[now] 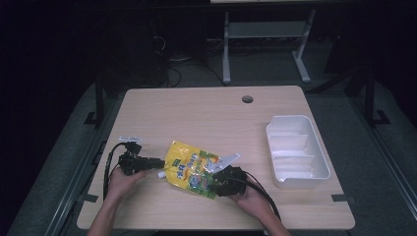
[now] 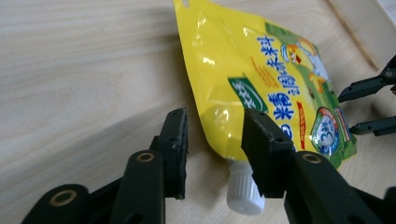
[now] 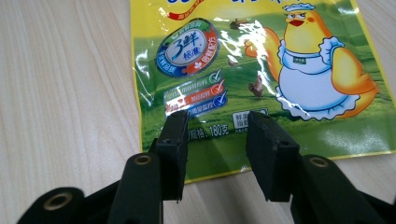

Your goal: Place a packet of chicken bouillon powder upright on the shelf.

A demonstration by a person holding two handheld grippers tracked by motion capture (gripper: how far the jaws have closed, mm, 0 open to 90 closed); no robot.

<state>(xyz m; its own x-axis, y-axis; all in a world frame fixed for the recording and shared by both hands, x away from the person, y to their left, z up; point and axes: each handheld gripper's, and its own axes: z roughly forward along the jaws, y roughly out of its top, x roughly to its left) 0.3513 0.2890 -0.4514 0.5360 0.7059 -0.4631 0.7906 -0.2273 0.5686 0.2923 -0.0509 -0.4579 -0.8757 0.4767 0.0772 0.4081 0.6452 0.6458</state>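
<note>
A yellow spouted pouch (image 1: 192,168) lies flat near the front edge of the wooden table (image 1: 206,113), well apart from the white tray (image 1: 296,150) at the right edge. The left gripper (image 2: 212,135), jaws apart, straddles the pouch's white cap (image 2: 243,189). The right gripper (image 3: 217,140), jaws apart, sits over the pouch's bottom edge. Bare tabletop lies beyond the pouch.

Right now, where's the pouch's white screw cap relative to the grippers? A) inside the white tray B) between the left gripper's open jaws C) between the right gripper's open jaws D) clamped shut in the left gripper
B: in the left gripper view the white cap sits between the spread jaws of the left gripper, at the yellow pouch corner, ungripped.
</note>
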